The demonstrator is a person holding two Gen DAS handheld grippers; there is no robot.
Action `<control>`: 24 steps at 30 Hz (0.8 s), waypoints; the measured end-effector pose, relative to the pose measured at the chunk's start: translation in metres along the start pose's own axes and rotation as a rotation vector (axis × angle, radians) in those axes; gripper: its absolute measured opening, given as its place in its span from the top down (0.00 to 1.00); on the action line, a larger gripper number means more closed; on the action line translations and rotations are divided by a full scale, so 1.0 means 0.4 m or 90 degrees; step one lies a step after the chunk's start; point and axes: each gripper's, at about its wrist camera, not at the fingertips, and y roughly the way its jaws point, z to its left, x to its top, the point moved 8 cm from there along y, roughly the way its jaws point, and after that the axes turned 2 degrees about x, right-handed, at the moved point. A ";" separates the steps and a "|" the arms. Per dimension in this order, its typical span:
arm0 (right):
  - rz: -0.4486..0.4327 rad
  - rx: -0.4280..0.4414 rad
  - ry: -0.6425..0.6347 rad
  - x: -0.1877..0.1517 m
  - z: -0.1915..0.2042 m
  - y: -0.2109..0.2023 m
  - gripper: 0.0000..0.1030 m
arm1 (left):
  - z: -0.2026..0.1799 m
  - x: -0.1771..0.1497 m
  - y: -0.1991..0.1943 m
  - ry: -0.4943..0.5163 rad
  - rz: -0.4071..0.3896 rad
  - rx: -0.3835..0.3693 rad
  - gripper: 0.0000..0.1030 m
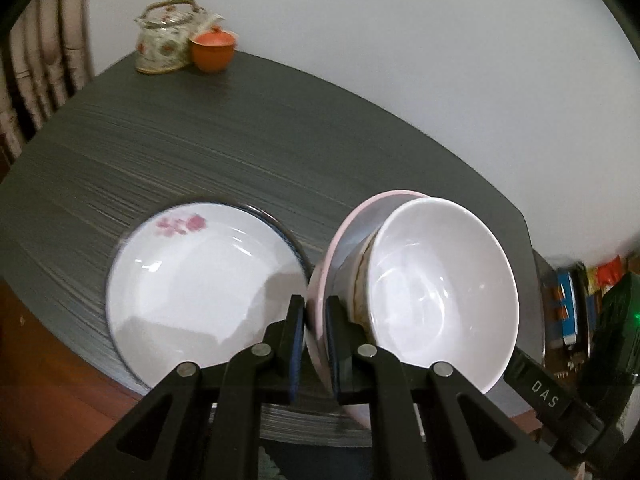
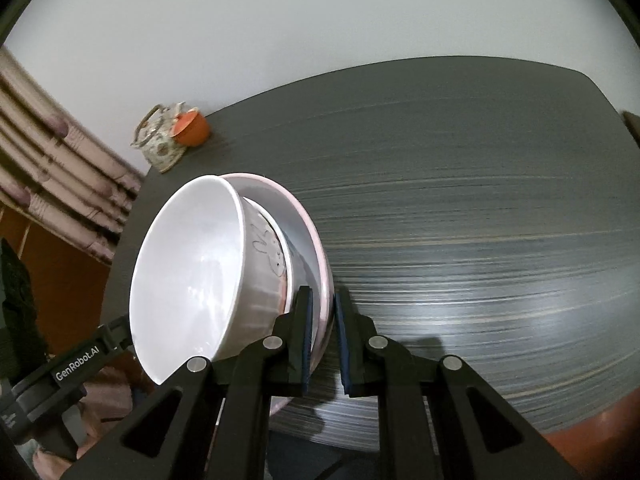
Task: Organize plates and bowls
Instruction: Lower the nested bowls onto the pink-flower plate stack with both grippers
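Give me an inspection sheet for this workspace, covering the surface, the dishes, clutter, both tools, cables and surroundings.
Surface: dark grey table, streaked finish.
Job's things: pink-rimmed plate carrying a white bowl; beside it a flower-print plate lies on the table.
Clutter: floral teapot and orange lidded cup at the far corner.
Grippers: left tool and right tool each clamp the pink-rimmed plate's rim on opposite sides.
Cables: nothing seen.
Surroundings: pale wall, patterned curtain, colourful items off the table edge, too blurred to identify.
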 end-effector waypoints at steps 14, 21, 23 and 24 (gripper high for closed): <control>0.044 0.042 -0.067 -0.003 0.190 0.095 0.87 | 0.176 0.043 -0.063 -0.087 -0.035 0.051 0.91; 0.080 0.042 -0.091 -0.030 0.249 0.158 0.87 | 0.268 0.044 -0.069 -0.130 -0.032 0.074 0.92; 0.088 0.041 -0.095 -0.038 0.255 0.170 0.87 | 0.284 0.043 -0.068 -0.138 -0.030 0.076 0.92; 0.092 0.041 -0.094 -0.042 0.258 0.176 0.87 | 0.289 0.042 -0.067 -0.141 -0.029 0.077 0.91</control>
